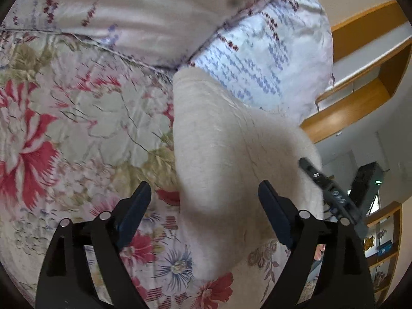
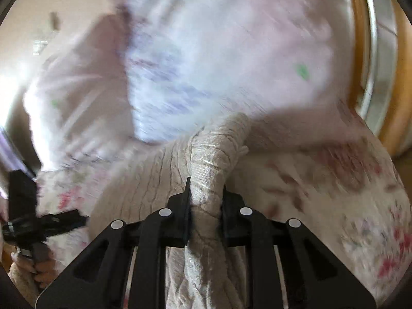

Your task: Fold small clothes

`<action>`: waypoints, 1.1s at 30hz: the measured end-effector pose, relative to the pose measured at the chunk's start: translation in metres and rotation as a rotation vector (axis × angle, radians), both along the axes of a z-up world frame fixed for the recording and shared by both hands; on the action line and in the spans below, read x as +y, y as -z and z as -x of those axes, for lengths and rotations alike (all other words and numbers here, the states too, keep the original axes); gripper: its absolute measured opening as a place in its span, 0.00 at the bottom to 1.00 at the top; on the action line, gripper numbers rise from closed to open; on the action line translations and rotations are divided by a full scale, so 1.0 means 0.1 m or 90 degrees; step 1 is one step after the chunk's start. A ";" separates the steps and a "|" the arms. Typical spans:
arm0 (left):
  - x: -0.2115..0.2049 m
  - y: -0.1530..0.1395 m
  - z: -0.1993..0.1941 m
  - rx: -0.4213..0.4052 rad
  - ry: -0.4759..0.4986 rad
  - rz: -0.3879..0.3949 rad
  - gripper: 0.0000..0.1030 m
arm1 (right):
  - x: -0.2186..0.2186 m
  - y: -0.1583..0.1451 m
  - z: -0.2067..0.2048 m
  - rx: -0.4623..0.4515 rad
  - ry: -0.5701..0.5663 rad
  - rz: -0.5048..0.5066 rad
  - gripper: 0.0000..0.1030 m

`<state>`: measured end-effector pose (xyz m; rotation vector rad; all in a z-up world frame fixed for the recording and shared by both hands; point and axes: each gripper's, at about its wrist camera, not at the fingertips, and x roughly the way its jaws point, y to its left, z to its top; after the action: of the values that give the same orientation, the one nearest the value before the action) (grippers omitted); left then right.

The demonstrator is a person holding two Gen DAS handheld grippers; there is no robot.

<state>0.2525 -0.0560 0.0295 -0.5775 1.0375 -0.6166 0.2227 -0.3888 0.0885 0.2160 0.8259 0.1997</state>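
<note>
A beige knit garment (image 1: 226, 154) lies partly lifted over the floral bedsheet (image 1: 77, 128). My left gripper (image 1: 206, 203) stands open, one finger on each side of the garment's lower fold, and its pads do not press on the fabric. My right gripper (image 2: 206, 195) is shut on a bunched ridge of the same beige garment (image 2: 213, 159), which rises between its fingers. In the left wrist view the right gripper (image 1: 332, 193) shows at the garment's right edge. The right wrist view is blurred; the left gripper (image 2: 25, 219) and the hand (image 2: 31, 265) that holds it show at its left edge.
Patterned pillows (image 1: 257, 51) lie at the head of the bed behind the garment, blurred in the right wrist view (image 2: 193, 77). A wooden bed frame with shelves (image 1: 360, 77) stands to the right. Another shelf unit (image 1: 383, 244) shows at lower right.
</note>
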 end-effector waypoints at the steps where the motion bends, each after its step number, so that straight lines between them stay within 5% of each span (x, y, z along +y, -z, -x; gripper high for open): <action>1: -0.04 0.02 0.00 0.004 0.005 -0.004 0.83 | -0.08 0.20 -0.05 0.047 0.006 -0.012 0.18; 3: -0.12 0.06 0.00 0.011 0.015 -0.009 0.83 | -0.19 0.45 -0.07 0.094 0.013 -0.040 0.18; 7: -0.23 0.11 0.02 0.008 0.028 -0.029 0.82 | -0.32 0.43 -0.01 0.054 0.014 -0.110 0.18; 11: -0.29 0.14 0.03 0.006 0.040 -0.026 0.82 | -0.28 0.49 0.03 0.050 0.017 -0.056 0.19; 16: -0.32 0.17 0.06 0.007 0.054 -0.013 0.81 | -0.48 0.45 0.08 0.074 0.047 -0.132 0.42; 21: -0.38 0.27 0.15 0.013 0.072 0.000 0.79 | -0.54 0.39 0.27 0.088 0.025 -0.151 0.42; 23: -0.42 0.32 0.19 0.014 0.079 -0.002 0.78 | -0.58 0.40 0.41 0.100 0.021 -0.145 0.39; 24: -0.44 0.34 0.22 0.014 0.082 -0.005 0.77 | -0.57 0.43 0.44 0.100 0.015 -0.145 0.21; 25: -0.46 0.36 0.25 0.013 0.086 -0.007 0.77 | -0.56 0.43 0.48 0.090 0.010 -0.141 0.17; 30: -0.48 0.32 0.26 0.012 0.090 -0.015 0.77 | -0.63 0.27 0.62 0.021 0.038 -0.126 0.11; 33: -0.46 0.32 0.26 0.012 0.089 -0.016 0.77 | -0.66 0.46 0.59 0.060 0.055 -0.108 0.11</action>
<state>0.2264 -0.1023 -0.0020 -0.4931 1.1088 -0.7203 0.1641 -0.4551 0.0421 0.4218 0.8924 0.1794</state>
